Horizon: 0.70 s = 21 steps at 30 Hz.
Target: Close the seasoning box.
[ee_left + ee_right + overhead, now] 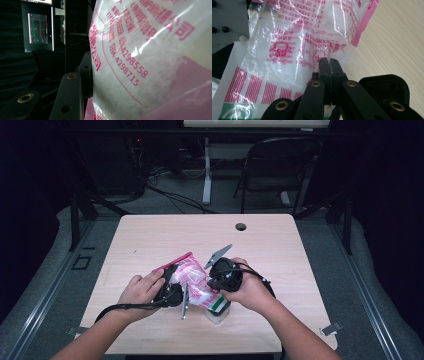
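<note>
At lower centre of the high view, a clear, pink-printed plastic bag (192, 281) hangs between both grippers above the table (280, 250). The right gripper (329, 65) pinches a film fold; the left gripper (86, 75) presses one jaw against the bag, its closure indeterminate. The bag appears light, limp and slippery, best held by its pink edge.

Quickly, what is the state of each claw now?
Left claw: closed on the plastic bag, it seems; one jaw is hidden behind the film.
Right claw: closed, pinching the same bag's film.

Black grippers (172, 287), brass-ringed screw holes (316, 84), perhaps matte.
</note>
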Tool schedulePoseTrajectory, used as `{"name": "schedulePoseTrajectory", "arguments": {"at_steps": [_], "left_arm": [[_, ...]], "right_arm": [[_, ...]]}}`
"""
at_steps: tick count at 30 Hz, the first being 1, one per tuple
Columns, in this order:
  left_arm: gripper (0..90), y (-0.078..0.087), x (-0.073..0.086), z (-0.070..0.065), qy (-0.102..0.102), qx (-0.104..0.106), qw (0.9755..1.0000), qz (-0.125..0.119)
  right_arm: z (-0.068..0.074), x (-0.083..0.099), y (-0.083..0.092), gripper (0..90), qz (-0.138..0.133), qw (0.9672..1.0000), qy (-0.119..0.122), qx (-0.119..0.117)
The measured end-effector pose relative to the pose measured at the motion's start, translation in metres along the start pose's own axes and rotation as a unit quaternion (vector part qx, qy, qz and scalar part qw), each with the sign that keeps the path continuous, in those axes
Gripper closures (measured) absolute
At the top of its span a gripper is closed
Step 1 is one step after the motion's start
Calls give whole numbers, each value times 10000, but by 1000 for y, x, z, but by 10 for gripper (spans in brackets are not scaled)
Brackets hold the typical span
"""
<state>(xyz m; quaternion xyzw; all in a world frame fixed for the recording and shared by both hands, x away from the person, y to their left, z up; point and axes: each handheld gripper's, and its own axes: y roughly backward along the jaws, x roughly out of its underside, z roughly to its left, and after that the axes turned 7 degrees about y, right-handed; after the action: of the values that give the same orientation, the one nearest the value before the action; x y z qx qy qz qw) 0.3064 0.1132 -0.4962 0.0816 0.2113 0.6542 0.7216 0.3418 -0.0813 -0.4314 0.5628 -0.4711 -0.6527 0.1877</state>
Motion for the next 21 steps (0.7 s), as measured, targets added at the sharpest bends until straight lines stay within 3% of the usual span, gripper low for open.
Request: {"name": "schedulePoseTrajectory", "arguments": {"at_steps": [9,21], "left_arm": [[585,1,0,-2,-176,-206,9996,3],[588,2,-2,-2,-463,-264,9986,24]], "right_arm": [[2,0,-3,900,-19,10000,66,62],[4,3,-6,900,-84,10000,25,33]]}}
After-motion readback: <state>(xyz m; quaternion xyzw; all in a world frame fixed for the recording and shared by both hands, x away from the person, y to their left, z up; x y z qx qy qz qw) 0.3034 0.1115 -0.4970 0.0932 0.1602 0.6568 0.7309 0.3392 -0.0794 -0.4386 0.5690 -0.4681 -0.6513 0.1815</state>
